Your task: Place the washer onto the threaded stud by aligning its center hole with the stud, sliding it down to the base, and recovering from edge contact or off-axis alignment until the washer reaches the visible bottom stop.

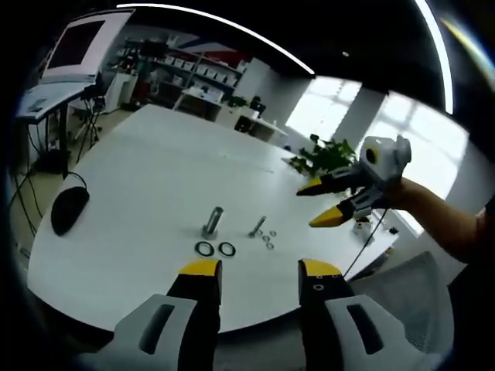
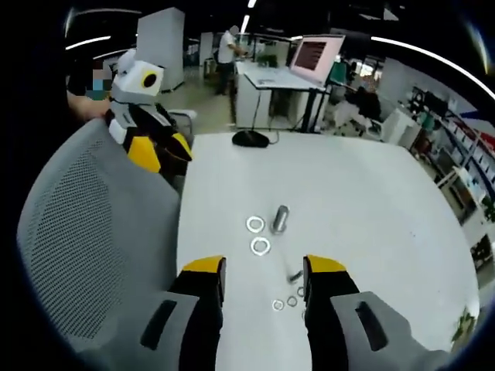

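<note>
Two large washers [image 1: 215, 249] beside upright stud [image 1: 212, 222] on white table [image 1: 147, 193]; both grippers, left [image 1: 259, 272] and right [image 2: 263, 270], spread, empty. Right gripper view adds grey mesh chair [image 2: 93, 232].

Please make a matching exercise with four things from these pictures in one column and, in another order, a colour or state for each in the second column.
Things:
1. computer mouse
2. threaded stud
3. left gripper
4. table

Colour or state:
A. white
B. open, holding nothing
C. black
D. standing upright on the table

Pairs: 1-C, 2-D, 3-B, 4-A
</note>
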The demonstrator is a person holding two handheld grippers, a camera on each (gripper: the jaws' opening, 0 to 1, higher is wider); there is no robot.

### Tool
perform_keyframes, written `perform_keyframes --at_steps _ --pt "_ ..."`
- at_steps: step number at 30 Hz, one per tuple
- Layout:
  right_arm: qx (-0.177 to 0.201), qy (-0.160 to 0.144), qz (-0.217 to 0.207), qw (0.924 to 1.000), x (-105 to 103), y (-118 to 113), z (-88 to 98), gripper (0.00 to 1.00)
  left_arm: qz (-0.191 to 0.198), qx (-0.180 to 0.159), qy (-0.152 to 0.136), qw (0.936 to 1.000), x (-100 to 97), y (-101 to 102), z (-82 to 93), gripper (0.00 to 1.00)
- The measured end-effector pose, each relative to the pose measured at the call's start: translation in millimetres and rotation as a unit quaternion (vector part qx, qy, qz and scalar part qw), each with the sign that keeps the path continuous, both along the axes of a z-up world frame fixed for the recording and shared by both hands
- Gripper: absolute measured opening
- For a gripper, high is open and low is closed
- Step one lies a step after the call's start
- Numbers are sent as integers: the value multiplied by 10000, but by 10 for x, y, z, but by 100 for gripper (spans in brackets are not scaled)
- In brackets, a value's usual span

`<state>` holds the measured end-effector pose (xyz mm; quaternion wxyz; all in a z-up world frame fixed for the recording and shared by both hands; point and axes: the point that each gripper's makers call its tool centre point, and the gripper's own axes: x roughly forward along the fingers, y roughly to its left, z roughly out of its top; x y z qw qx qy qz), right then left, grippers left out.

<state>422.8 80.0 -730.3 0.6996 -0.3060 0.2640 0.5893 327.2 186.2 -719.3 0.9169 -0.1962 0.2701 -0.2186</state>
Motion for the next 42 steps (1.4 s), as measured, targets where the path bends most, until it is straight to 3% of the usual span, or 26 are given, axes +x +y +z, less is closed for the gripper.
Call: perform_keyframes --at_steps 6,13,17,30,42 --pt "-260 107 243 9993 -9 182 -183 41 -199 -52 113 9997 -30 -64 -28 36" --pt "-921 458 510 9934 -23 284 -546 37 -148 -75 165 9997 -36 -44 -43 34" --pt "-1233 508 592 9893 17 334 -714 36 -104 -80 190 9997 -37 -33 -45 34" --pt "-1671 691 604 9817 84 495 -1123 36 26 -124 246 9996 -26 2 -57 34" --pt "-1814 840 593 9780 89 566 -1335 34 134 -154 239 9995 -10 28 -51 34"
